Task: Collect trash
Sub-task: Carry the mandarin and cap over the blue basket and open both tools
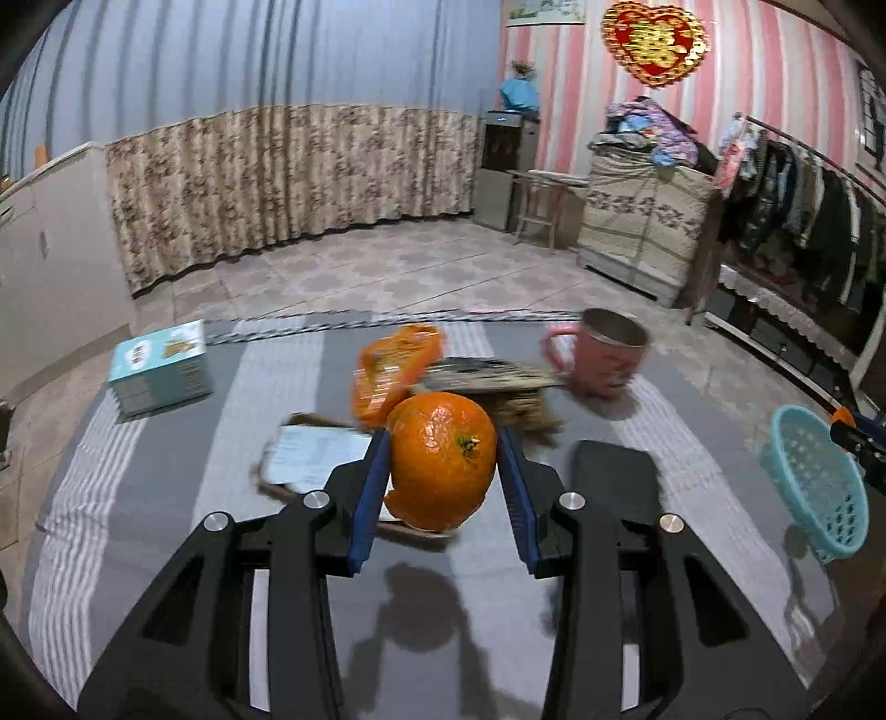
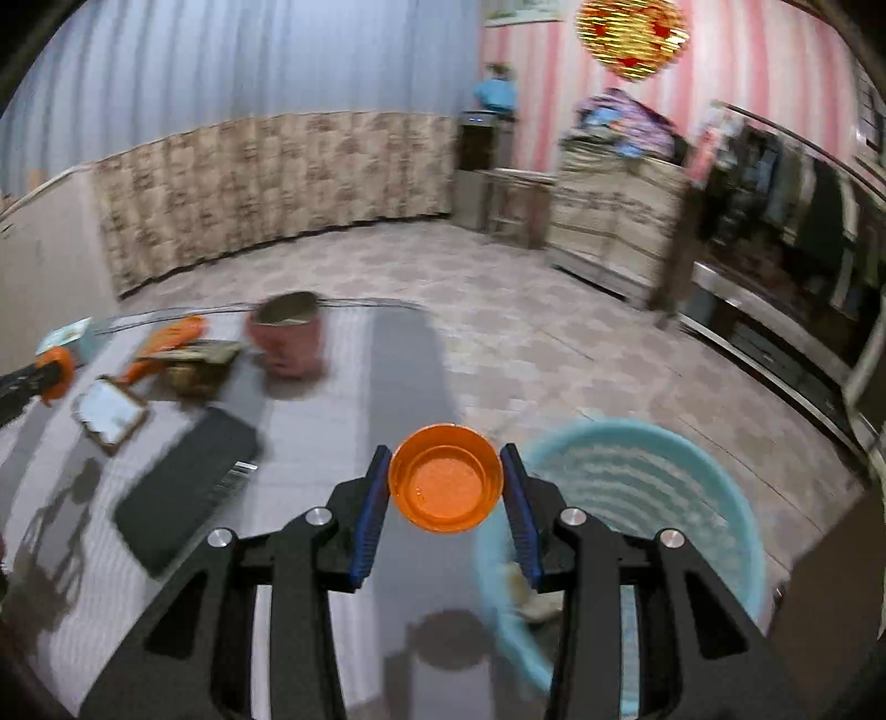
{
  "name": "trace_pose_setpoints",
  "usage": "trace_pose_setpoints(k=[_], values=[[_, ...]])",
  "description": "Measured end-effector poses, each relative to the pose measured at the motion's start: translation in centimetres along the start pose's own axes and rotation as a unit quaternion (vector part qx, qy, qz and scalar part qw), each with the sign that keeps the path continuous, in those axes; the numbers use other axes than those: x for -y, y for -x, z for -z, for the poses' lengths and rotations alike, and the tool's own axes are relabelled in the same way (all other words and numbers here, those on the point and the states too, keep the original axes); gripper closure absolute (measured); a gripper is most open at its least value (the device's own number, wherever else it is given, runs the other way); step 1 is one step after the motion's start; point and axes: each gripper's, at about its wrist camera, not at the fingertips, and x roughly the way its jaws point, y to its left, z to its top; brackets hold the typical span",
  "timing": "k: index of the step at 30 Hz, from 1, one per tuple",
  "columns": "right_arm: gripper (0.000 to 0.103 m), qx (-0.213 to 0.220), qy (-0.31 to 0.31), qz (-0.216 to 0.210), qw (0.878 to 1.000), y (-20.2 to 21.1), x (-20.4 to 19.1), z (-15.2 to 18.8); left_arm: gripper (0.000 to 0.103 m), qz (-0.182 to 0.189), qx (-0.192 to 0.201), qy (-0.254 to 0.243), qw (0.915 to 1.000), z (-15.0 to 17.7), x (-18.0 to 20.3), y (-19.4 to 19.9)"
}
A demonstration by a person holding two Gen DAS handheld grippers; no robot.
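Left gripper [image 1: 443, 465] clamps an orange peel [image 1: 443, 459]; only the right view shows the right gripper [image 2: 446, 487] clamping an orange cup [image 2: 446, 484] beside the basket [image 2: 692, 471].

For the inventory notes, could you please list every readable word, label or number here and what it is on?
None can be read for certain.
Heart wall ornament: gold character, blurred.
Teal box: print too small.
Orange packet: blurred.
White sheet: lines too small.

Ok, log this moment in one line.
left claw: shut on orange peel | right claw: shut on small orange plastic cup | turquoise plastic basket: beside right claw
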Motion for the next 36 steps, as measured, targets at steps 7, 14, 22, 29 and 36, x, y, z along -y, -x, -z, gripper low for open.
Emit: trace_pose_setpoints(k=[7, 14, 22, 29, 36], values=[[0.063, -0.003, -0.055, 0.072, 0.996, -0.1, 9.8, 1.4, 0.065, 0.035, 0.003, -0.032, 0.9989, -0.5, 7.3, 0.9], [0.063, 0.001, -0.065, 0.088, 0.994, -0.4, 13.9, 1.7, 0.065, 0.062, 0.015, -0.074, 0.9953, -0.5, 15.1, 1.8], [0.063, -0.002, -0.107, 0.077, 0.991, -0.9, 16.7, 2.5, 0.065, 0.109, 0.013, -0.112, 0.9877, 0.6, 24.7, 1.5], [0.063, -0.012, -0.117, 0.083, 0.99, -1.3, 17.7, 3.4, 0.065, 0.165, 0.004, -0.162, 0.9729, 2.2, 33.0, 1.0], [0.063, -0.009, -0.141, 0.081, 0.987, -1.1, 19.2, 3.7, 0.061, 0.198, -0.025, -0.166, 0.9657, 2.0, 36.2, -1.2]])
